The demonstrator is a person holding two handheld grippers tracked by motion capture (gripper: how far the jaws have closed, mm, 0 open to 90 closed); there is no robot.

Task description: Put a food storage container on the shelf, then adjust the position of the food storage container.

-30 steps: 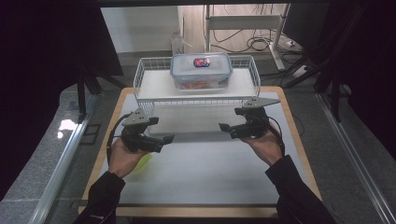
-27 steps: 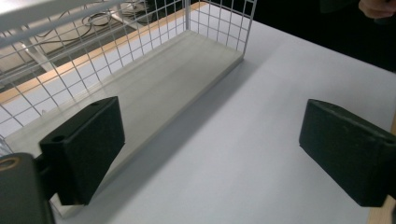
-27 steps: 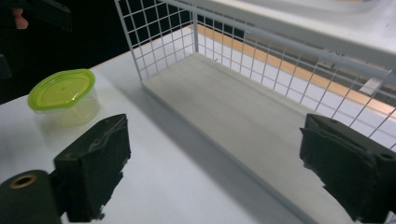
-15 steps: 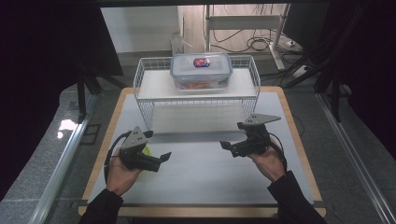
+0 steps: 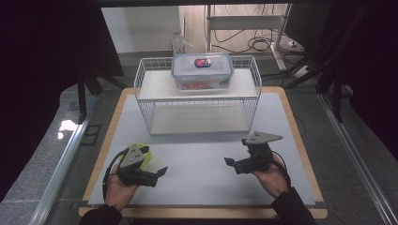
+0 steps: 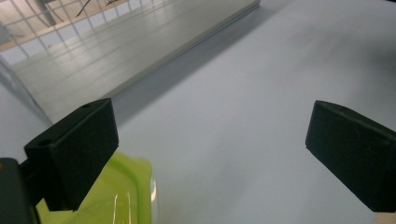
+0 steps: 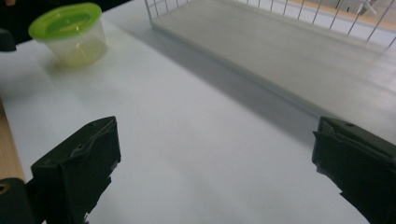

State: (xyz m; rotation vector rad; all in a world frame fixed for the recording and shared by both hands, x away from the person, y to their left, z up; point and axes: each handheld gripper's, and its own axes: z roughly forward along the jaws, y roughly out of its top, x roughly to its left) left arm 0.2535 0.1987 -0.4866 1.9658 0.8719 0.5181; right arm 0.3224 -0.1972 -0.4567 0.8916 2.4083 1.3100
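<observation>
The left gripper (image 5: 162, 171), low in the lower left of the high view, has its jaws spread wide with nothing between them; they have just been opening. The right gripper (image 5: 228, 162), in the lower right, is likewise spread and empty, and its jaws have just been opening too. Compared with a second ago, both hands have dropped from the middle of the frame, just in front of the wire rack (image 5: 197, 101), toward the near edge of the table (image 5: 197, 154).

Just beside the left gripper sits a small clear tub with a green lid (image 7: 70, 32), partly hidden under that gripper in the high view; in the left gripper view the green lid (image 6: 116, 196) lies at the bottom left, next to the jaw but not between the pads. Farther off, at upper centre, a clear lidded box (image 5: 202, 71) rests on the rack's top shelf.

The pull-back with open jaws suggests nothing is held, and the tub is the likeliest next thing to be grasped.
</observation>
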